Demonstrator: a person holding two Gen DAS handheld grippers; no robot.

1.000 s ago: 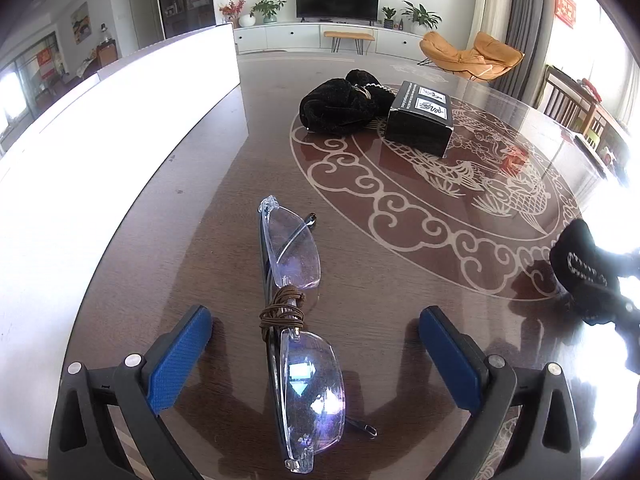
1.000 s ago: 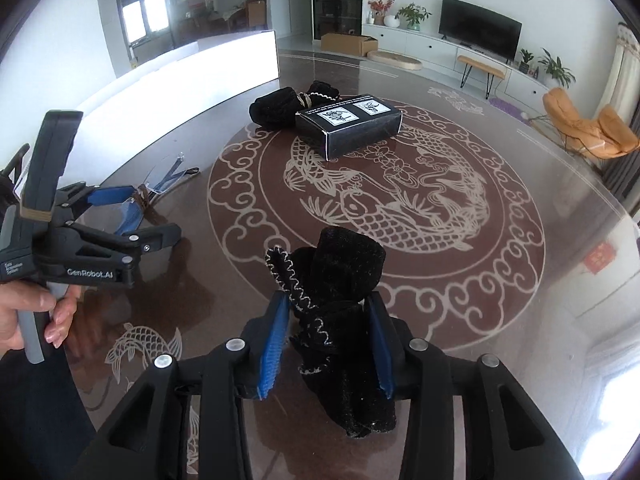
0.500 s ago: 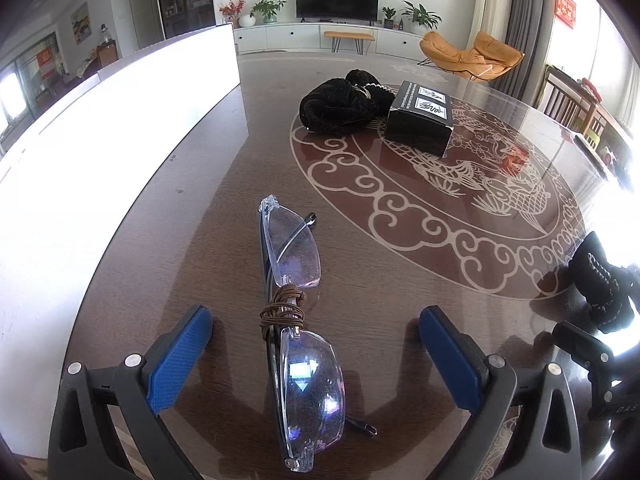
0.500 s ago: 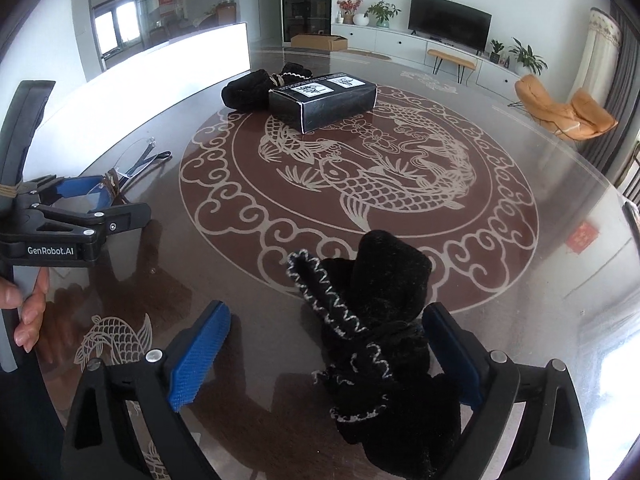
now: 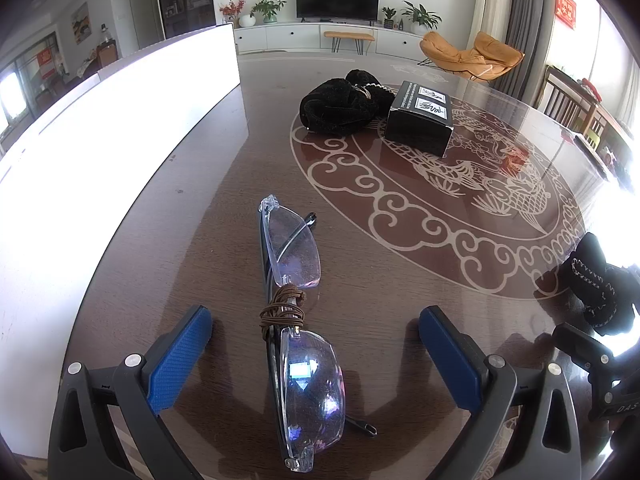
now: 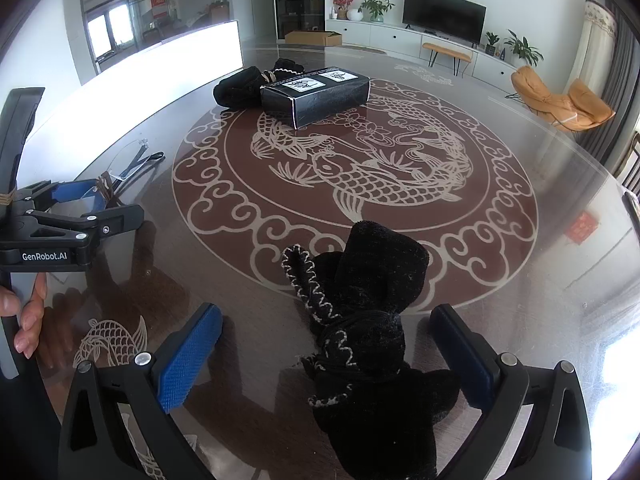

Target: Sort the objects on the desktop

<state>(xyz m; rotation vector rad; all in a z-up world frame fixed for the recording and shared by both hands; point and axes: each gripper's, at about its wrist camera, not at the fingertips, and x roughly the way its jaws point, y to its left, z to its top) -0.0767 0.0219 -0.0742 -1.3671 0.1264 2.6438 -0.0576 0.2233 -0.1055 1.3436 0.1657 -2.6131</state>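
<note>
Folded rimless glasses (image 5: 298, 292) with a brown cord wound round the bridge lie on the dark table, between the open fingers of my left gripper (image 5: 314, 348), untouched. A black knitted pouch with pale stitching (image 6: 368, 320) lies on the table between the open fingers of my right gripper (image 6: 328, 352), untouched; it also shows in the left wrist view (image 5: 596, 280). A black box with white labels (image 6: 316, 94) and a second black pouch (image 6: 240, 88) lie at the far side. The left gripper shows in the right wrist view (image 6: 92, 208), with the glasses (image 6: 132, 160) beyond it.
The round table carries a pale fish-and-cloud pattern (image 6: 360, 176) under a glossy top. A bright white panel (image 5: 100, 140) runs along the left edge. Chairs (image 5: 472, 56) and a television cabinet stand beyond the table.
My right gripper has opened and let go of the black pouch, which now lies on the table between its fingers. The left gripper and glasses have not moved.
</note>
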